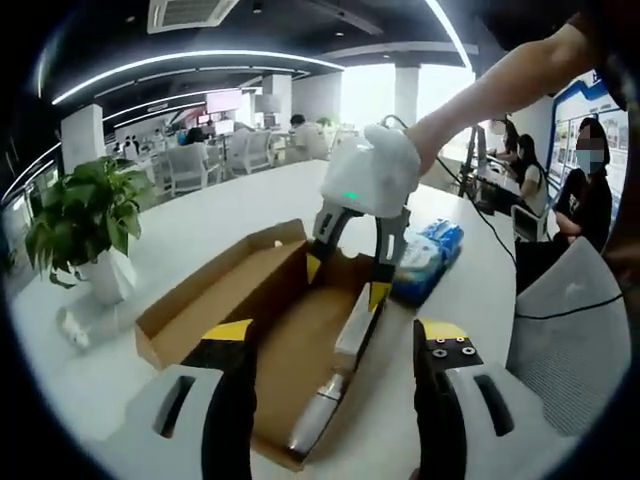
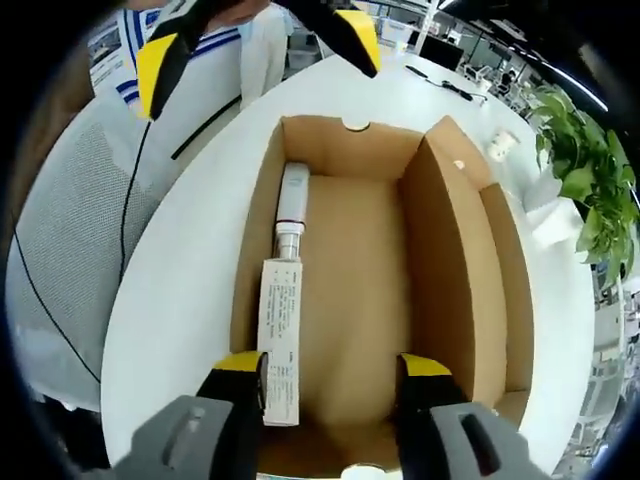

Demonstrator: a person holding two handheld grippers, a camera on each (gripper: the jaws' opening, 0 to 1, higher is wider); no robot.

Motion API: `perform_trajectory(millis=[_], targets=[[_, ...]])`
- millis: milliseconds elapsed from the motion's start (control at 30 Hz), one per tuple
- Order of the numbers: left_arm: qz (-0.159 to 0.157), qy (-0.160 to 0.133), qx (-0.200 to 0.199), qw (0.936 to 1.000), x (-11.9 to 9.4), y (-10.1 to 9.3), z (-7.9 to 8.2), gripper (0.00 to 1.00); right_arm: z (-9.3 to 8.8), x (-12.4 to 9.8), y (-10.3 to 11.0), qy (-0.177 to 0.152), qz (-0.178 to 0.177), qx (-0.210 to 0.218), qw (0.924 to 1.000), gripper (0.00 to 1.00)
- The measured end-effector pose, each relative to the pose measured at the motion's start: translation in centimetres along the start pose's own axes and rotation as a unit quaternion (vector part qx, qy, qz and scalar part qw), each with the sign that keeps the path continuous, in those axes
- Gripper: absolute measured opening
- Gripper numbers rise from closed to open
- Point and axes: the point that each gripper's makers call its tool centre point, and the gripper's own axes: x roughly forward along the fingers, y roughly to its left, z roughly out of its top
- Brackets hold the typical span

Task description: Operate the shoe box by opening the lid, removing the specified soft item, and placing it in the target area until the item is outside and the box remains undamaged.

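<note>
The brown cardboard shoe box [image 1: 215, 300] lies on the white table with its lid [image 2: 500, 290] folded back. Inside, along one wall, lie a long white carton [image 2: 280, 345] and a white bottle [image 2: 293, 195] end to end. A blue and white soft pack [image 1: 432, 252] rests on the table just outside the box's far corner. My right gripper [image 1: 347, 280], held in a person's hand, hovers open over the box's far end, with nothing between its fingers. My left gripper [image 1: 335, 335] is open at the box's near end. From the right gripper view, the right gripper [image 2: 333, 368] and the left gripper [image 2: 258, 40] both stand open.
A potted plant [image 1: 85, 215] in a white pot stands left of the box, with a small white object [image 1: 75, 325] beside it. A grey mesh chair [image 1: 570, 320] and a black cable [image 1: 490, 225] are at the right. People sit at desks beyond.
</note>
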Motion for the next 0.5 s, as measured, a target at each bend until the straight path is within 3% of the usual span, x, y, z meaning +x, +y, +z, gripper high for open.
perform_trajectory(millis=[200,267,333,500], targets=[[0.003,-0.001,-0.003,1.0,-0.2,0.1,-0.1,0.64,0.0,0.7,0.9,0.009,0.027,0.004,0.9996,0.46],[0.005,-0.003,-0.003,1.0,-0.3,0.1,0.0,0.64,-0.2,1.3,1.1,0.029,0.027,-0.03,0.9988,0.44],[0.006,-0.004,-0.001,1.0,-0.5,0.2,0.1,0.64,-0.2,1.7,1.2,0.04,0.02,-0.05,0.9978,0.38],[0.011,-0.006,-0.007,0.9999,-0.8,0.6,0.1,0.63,0.4,3.2,1.8,0.035,0.021,-0.04,0.9984,0.23]])
